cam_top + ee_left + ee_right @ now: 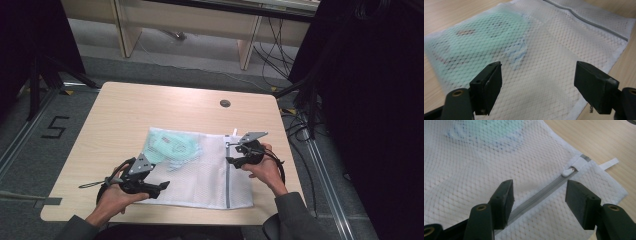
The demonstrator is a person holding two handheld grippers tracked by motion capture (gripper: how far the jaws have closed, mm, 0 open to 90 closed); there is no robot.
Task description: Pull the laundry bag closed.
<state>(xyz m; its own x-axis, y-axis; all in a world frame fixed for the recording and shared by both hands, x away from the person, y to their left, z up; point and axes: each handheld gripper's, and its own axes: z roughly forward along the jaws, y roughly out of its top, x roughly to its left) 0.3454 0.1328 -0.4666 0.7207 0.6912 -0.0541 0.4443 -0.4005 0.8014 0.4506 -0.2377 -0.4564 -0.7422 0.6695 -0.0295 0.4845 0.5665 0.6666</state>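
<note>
While your left gripper [159, 186] gapes over one mesh bag [210, 180] lying mid-counter [125, 115], one green garment [172, 145] sits inside; its one zipper [228, 180] runs near-to-far under your right gripper [231, 152], also apart.

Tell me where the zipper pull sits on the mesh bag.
The zipper pull sits at the zipper's far end, just ahead of the right hand-held gripper.

Premises: a lab or recording room rather than a home. Evidence: a plain wooden table [150, 105] with a cable grommet [225, 103], grey floor with a taped numeral "5" [55, 127] and yellow-black markers, black curtains [370, 100] at the sides, loose cables [280, 45], tripod legs [50, 75], bare desk frames [190, 25] behind.
</note>
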